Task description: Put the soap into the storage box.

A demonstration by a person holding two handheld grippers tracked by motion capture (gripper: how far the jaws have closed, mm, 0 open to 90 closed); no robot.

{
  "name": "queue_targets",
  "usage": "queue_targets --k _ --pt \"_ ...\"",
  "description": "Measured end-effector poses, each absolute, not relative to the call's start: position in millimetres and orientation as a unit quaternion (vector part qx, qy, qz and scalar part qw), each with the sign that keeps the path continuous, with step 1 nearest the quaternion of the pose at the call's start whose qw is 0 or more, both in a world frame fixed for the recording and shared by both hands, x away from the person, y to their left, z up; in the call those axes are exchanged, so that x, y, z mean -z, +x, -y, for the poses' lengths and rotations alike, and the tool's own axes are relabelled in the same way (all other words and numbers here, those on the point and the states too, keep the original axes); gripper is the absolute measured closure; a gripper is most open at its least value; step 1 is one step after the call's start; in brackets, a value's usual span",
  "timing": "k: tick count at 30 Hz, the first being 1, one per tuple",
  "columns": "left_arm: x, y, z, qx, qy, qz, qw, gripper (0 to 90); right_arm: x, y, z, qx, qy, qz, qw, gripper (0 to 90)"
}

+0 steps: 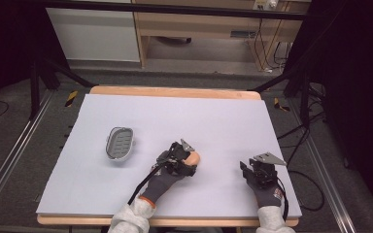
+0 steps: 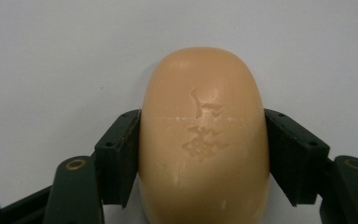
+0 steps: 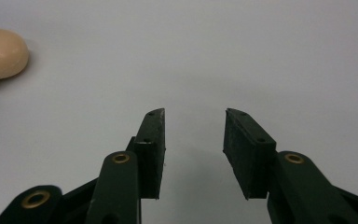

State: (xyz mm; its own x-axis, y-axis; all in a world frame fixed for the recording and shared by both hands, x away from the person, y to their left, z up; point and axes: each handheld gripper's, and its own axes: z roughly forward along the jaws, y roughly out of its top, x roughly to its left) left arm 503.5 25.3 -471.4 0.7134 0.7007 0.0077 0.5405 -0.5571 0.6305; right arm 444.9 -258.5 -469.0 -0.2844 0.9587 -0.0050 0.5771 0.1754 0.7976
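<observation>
Between the jaws of the left gripper (image 2: pixel 200 154), low at frame centre, a peach soap bar (image 2: pixel 203 135) is being pinched by its rounded sides. Slipping is being risked there. At lower right, the right gripper (image 1: pixel 246 171) is being held open, empty. A grey soap dish (image 1: pixel 120 143) is lying at centre left.

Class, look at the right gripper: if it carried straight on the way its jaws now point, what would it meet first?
Likely nothing but bare table. The right gripper is open and empty, and the soap bar lies off to its left, outside that line.
</observation>
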Motion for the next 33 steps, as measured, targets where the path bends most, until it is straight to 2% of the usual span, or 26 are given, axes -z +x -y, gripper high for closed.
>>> queue_targets --k 14,33 --pt "454.8 493.6 -30.6 -0.126 0.867 -0.352 0.330 31.9 468.8 444.7 259.1 -0.355 0.533 -0.719 0.269 58.6" --pt "424.4 483.5 -66.3 -0.149 0.852 -0.358 0.351 31.9 468.7 444.3 259.3 -0.354 0.533 -0.719 0.272 58.6"
